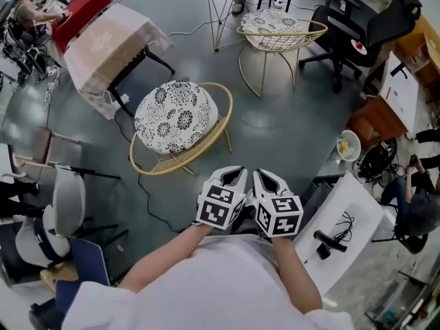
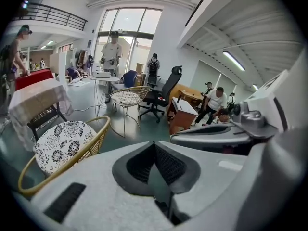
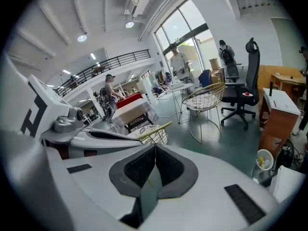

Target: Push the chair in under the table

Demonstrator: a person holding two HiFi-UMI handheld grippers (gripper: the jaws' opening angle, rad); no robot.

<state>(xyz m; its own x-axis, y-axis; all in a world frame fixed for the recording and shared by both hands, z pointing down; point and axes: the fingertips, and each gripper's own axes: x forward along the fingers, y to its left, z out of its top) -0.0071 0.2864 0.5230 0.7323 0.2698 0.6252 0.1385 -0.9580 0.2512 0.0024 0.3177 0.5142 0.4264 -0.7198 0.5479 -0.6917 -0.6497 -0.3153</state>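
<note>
I can read no words, numbers or brand marks anywhere. The left cube (image 1: 220,207) and the right cube (image 1: 279,216) near me bear only black-and-white square patterns, not letters. A red disc (image 1: 358,46) on the far right office chair (image 1: 342,20) is too small to make out.

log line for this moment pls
phase: pre-contact | left gripper: shut, empty | right gripper: shut, empty | chair: untouched, ahead of both grippers, apart from draped table
</note>
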